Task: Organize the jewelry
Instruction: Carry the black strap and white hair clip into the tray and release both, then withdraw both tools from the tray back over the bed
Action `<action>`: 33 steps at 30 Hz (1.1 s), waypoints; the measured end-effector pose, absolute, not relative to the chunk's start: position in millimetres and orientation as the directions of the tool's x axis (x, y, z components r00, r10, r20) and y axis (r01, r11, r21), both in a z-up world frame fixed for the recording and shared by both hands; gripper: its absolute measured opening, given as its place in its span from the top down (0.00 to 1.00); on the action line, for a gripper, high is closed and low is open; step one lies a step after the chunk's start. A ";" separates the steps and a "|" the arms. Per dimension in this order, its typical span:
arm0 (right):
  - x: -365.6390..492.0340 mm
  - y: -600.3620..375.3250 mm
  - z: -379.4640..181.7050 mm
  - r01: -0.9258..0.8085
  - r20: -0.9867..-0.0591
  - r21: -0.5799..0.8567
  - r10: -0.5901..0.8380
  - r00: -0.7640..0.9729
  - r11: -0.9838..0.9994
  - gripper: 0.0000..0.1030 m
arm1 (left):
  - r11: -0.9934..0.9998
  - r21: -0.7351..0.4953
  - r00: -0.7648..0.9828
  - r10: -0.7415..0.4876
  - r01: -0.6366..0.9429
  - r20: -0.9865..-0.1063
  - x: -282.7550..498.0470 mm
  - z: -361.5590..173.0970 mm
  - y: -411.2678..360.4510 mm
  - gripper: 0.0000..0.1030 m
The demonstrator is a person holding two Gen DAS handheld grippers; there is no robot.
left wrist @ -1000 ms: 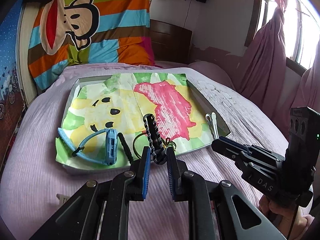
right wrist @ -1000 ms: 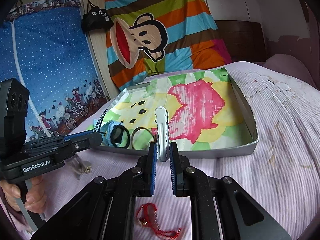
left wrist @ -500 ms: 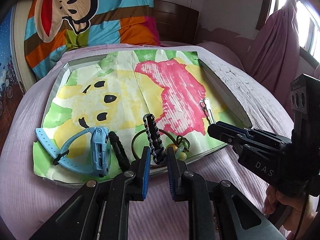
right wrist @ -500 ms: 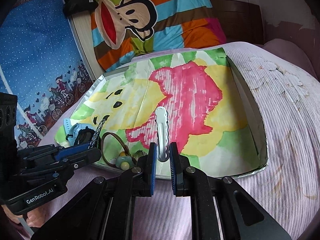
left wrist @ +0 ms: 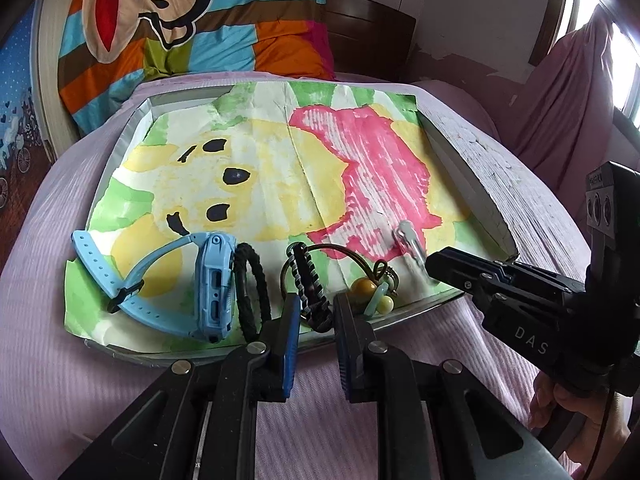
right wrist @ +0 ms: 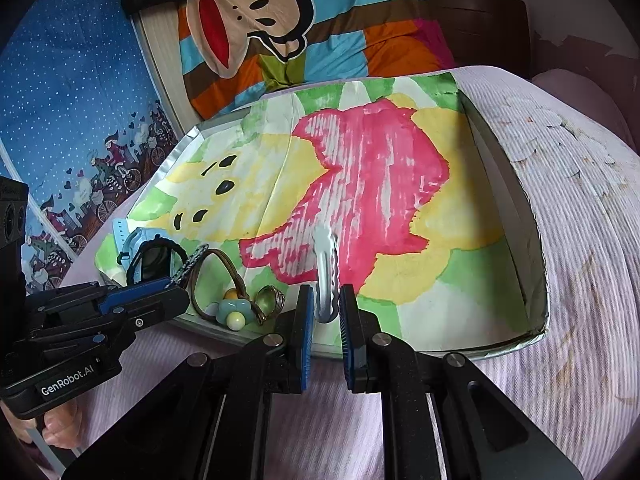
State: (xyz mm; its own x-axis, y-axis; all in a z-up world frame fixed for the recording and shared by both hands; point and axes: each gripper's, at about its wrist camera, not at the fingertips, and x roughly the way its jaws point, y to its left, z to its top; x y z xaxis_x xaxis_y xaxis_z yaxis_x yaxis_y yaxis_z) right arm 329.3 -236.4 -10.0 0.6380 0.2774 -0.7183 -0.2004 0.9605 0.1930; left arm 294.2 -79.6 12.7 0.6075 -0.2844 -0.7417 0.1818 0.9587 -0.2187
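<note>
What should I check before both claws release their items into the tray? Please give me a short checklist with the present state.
1. Left claw grips the braided black bracelet: ok.
2. Right claw grips the silver hair clip: ok.
3. Hair clip is over the tray, above the painted paper: ok.
4. Bracelet is over the tray, between the black hair tie and the flower hair tie: ok.
5. Items already touch the paper: cannot tell.
6. Blue watch stays apart from the drop place: ok.
</note>
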 end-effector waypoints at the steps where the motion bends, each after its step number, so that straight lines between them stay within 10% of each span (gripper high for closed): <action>1: 329.8 -235.7 -10.0 -0.201 -0.720 0.193 0.278 0.636 0.960 0.89 | 0.959 -0.219 0.609 -0.283 0.180 -0.741 293.5 12.6 -78.8 0.84; 17: 271.0 -268.9 7.6 -0.195 -0.531 0.244 0.299 0.793 0.950 0.68 | 0.967 -0.230 0.792 -0.225 0.109 -0.568 243.8 34.1 -55.0 0.40; 33: 185.2 -273.9 41.5 -0.174 -0.318 0.213 0.237 0.918 0.961 0.06 | 0.987 -0.157 0.912 -0.080 0.017 -0.402 181.2 54.4 -31.5 0.00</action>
State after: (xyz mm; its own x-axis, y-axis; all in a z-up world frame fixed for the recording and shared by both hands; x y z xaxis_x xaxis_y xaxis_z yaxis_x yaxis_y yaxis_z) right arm 185.2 -273.9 41.5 0.9180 0.2369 -0.3179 -0.1744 0.9614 0.2128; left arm 181.2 -31.5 54.4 0.9124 -0.0798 -0.4015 0.0172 0.9874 -0.1572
